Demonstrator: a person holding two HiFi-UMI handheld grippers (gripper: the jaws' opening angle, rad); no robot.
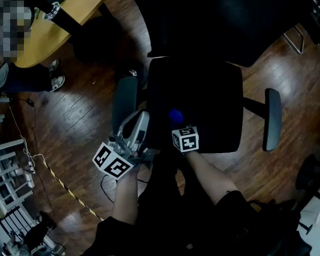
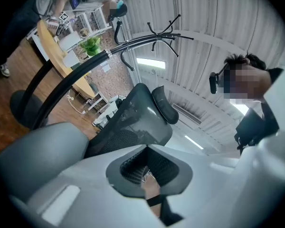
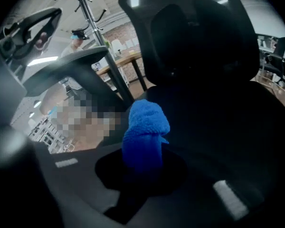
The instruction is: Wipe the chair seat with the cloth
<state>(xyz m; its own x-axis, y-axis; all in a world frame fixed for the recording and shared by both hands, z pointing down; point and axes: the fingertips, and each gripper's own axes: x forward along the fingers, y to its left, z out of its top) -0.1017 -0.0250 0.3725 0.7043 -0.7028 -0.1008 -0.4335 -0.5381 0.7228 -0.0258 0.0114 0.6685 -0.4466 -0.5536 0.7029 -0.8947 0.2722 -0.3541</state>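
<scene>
The black chair seat [image 1: 213,97] fills the middle of the head view, with a grey armrest [image 1: 125,101] on its left and another armrest [image 1: 272,119] on its right. My right gripper [image 1: 176,122] is over the seat's front left part, shut on a bunched blue cloth [image 1: 175,115]. In the right gripper view the cloth [image 3: 145,132] sticks up from the shut jaws [image 3: 142,163], in front of the seat [image 3: 223,127] and backrest [image 3: 199,37]. My left gripper [image 1: 141,117] hangs beside the left armrest, tilted upward. Its jaws [image 2: 149,167] are together with nothing between them.
A wooden table [image 1: 69,12] stands at the back left with a seated person [image 1: 8,63] beside it. Cables and striped tape [image 1: 69,192] lie on the wood floor at the left, near a white rack [image 1: 5,169]. A coat stand [image 2: 156,32] rises behind the chair.
</scene>
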